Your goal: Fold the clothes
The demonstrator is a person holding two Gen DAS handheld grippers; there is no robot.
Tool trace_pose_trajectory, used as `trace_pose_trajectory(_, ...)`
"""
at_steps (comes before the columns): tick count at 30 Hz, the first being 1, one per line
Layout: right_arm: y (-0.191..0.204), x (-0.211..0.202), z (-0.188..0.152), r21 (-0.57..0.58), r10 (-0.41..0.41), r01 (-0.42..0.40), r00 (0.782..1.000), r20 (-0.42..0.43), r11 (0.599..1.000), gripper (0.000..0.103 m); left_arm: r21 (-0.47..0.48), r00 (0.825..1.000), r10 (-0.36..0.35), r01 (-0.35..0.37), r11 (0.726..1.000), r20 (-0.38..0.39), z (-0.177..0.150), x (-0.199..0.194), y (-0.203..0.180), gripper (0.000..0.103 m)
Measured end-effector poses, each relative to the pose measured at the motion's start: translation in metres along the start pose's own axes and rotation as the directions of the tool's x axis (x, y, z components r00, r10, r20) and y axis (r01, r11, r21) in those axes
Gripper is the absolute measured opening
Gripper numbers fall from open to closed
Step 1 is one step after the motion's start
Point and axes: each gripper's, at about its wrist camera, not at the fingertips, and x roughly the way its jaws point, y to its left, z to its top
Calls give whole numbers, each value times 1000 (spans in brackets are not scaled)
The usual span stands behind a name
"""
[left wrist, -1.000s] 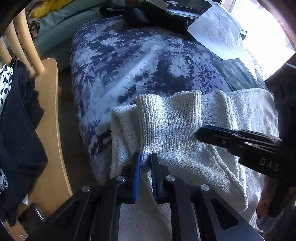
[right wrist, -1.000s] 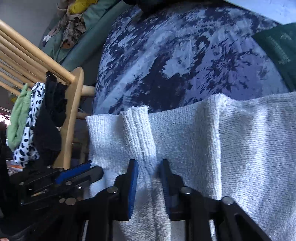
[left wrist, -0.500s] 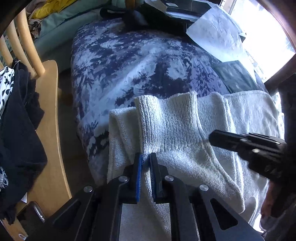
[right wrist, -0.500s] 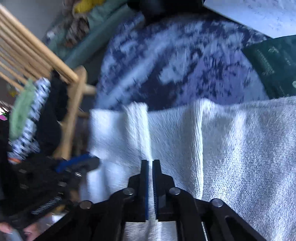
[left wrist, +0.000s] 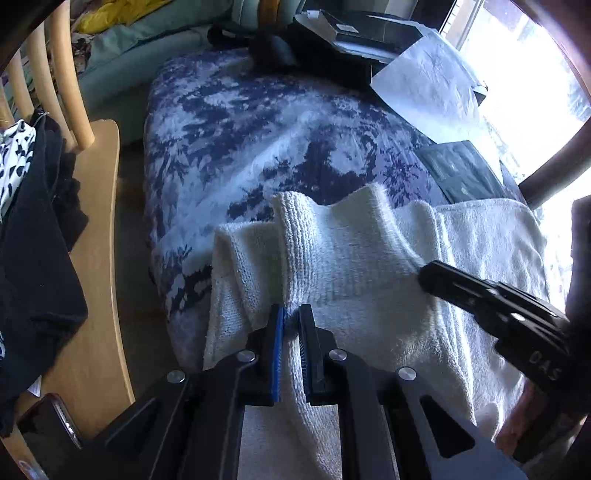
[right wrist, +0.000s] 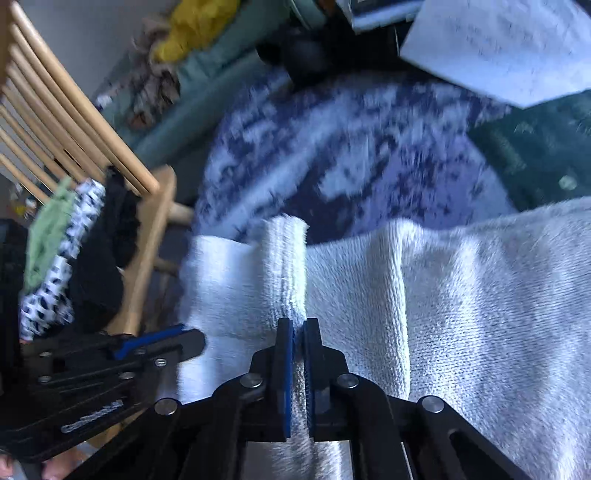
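A white knitted garment (left wrist: pixel 354 258) lies on the near edge of a blue and white patterned cover (left wrist: pixel 258 140) and hangs over its front. My left gripper (left wrist: pixel 291 317) is shut on the garment's ribbed edge near its left end. My right gripper (left wrist: pixel 424 277) comes in from the right and pinches the fabric further along. In the right wrist view the right gripper (right wrist: pixel 298 328) is shut on a ribbed fold of the garment (right wrist: pixel 461 295), and the left gripper (right wrist: pixel 177 338) shows at the lower left.
A wooden chair (left wrist: pixel 96 258) with dark and spotted clothes (left wrist: pixel 29 236) stands at the left. Papers (left wrist: pixel 428 85), a dark booklet (left wrist: pixel 461 170) and black boxes (left wrist: pixel 354 33) lie at the far end of the cover. A window (left wrist: pixel 524 66) is at the right.
My right gripper has closed on the ribbed fold of the garment. The fabric between the two grippers has bunched and lifted a little. My left gripper kept its hold.
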Motion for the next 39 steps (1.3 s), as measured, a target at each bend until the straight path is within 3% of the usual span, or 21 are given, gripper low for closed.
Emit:
trace_pose_trajectory(3, -5, 4, 4, -5, -57, 57, 998, -31, 998, 4, -17, 999, 17, -18, 1000, -39, 4, 10, 1, 9)
trace_pose_trajectory(6, -18, 19, 1, 35, -50, 54, 993, -104, 998, 10, -67, 997, 16, -21, 998, -75, 5, 17, 6, 11)
trace_pose_trajectory(10, -34, 4, -7, 113, 11, -1, 996, -88, 994, 22, -77, 996, 28, -34, 996, -88, 1, 10, 8, 25)
trace_pose_trajectory(15, -50, -38, -29, 140, 38, -29, 997, -65, 990, 23, -75, 991, 68, -77, 994, -116, -33, -16, 13, 42)
trace_pose_trajectory(20, -52, -99, -95, 95, 48, -41, 997, -68, 995, 25, -82, 980, -75, 61, 995, -186, -88, -37, 10, 44)
trace_pose_trajectory(23, -49, -128, -147, 71, 37, -31, 996, -85, 997, 31, -19, 971, -92, 90, 996, -221, -125, -46, -5, 44)
trace_pose_trajectory(27, -39, -144, -212, 20, -4, 7, 987, -159, 1000, 37, 36, 969, -57, 68, 997, -241, -169, -55, -21, 44)
trace_pose_trajectory(31, -30, -142, -264, 40, 74, -67, 976, -207, 997, 37, 52, 964, -60, 76, 996, -261, -199, -62, -26, 44)
trace_pose_trajectory(36, -14, -140, -286, 24, 83, -80, 983, -162, 996, 40, -6, 968, -30, 30, 1000, -249, -211, -77, -11, 44)
trace_pose_trajectory(39, -5, -145, -292, 18, 100, -99, 987, -128, 995, 40, -68, 970, -50, 35, 997, -237, -214, -88, 6, 44)
